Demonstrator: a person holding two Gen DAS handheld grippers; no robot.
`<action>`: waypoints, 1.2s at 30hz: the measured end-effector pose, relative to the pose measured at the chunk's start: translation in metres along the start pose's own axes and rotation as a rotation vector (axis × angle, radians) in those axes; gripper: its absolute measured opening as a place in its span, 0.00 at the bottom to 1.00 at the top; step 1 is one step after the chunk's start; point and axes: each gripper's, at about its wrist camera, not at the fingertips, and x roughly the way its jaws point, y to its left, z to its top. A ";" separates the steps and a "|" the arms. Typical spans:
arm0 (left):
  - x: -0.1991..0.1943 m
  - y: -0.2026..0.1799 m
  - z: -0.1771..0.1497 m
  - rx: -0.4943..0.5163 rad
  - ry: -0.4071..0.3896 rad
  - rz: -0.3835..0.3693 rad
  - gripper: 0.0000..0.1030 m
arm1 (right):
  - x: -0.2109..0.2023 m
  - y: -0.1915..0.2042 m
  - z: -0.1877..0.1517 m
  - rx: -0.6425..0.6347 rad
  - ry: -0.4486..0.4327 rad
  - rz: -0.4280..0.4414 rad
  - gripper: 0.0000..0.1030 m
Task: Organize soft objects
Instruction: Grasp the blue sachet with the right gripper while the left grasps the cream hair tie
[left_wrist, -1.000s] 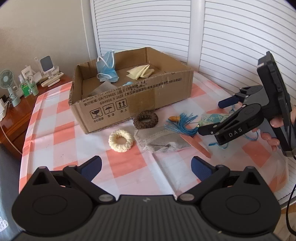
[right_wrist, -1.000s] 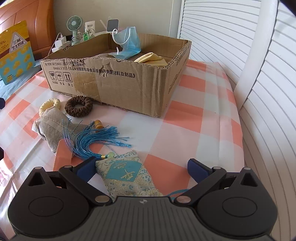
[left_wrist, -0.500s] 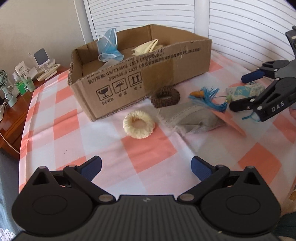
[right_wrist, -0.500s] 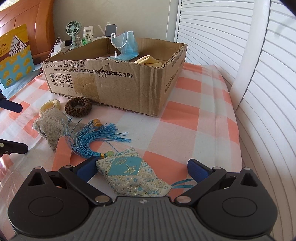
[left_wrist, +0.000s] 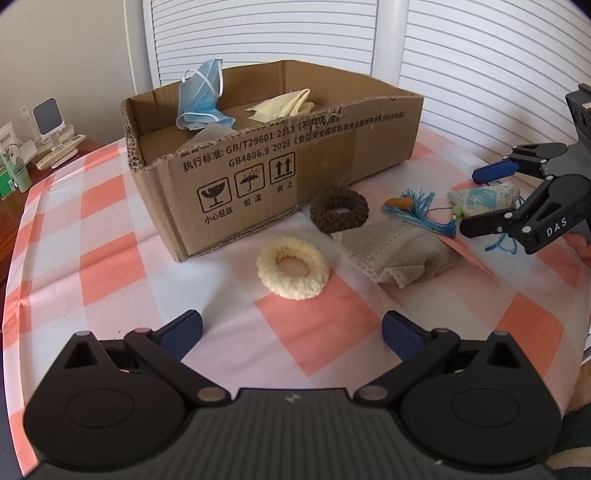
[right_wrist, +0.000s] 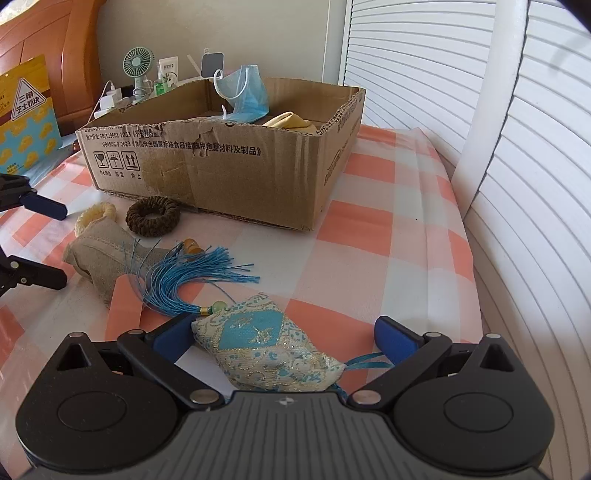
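A cream knitted ring lies on the checked cloth just ahead of my open left gripper, which holds nothing. Beyond it lie a brown knitted ring, a beige cloth pouch and a blue tassel. A blue-and-gold sachet lies between the wide-apart fingers of my open right gripper, against the left pad. The left wrist view shows that gripper straddling the sachet. The cardboard box holds a blue face mask and a yellow cloth.
White louvred shutters run behind and to the right of the table. A side table with a small fan, bottles and a phone stand stands beyond the box. The table edge runs along the right.
My left gripper has swung in lower and closer to the cream ring and the box. My right gripper has slid forward so the sachet sits deeper between its fingers.
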 end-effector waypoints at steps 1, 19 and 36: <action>0.002 0.001 0.002 0.008 -0.002 -0.007 1.00 | 0.000 0.000 0.000 0.001 -0.002 -0.001 1.00; 0.011 0.008 0.024 0.036 -0.062 -0.040 0.40 | -0.001 0.003 -0.002 0.013 -0.013 -0.019 1.00; 0.003 0.006 0.018 0.005 -0.056 -0.028 0.37 | -0.013 0.016 0.000 -0.161 0.036 0.082 0.92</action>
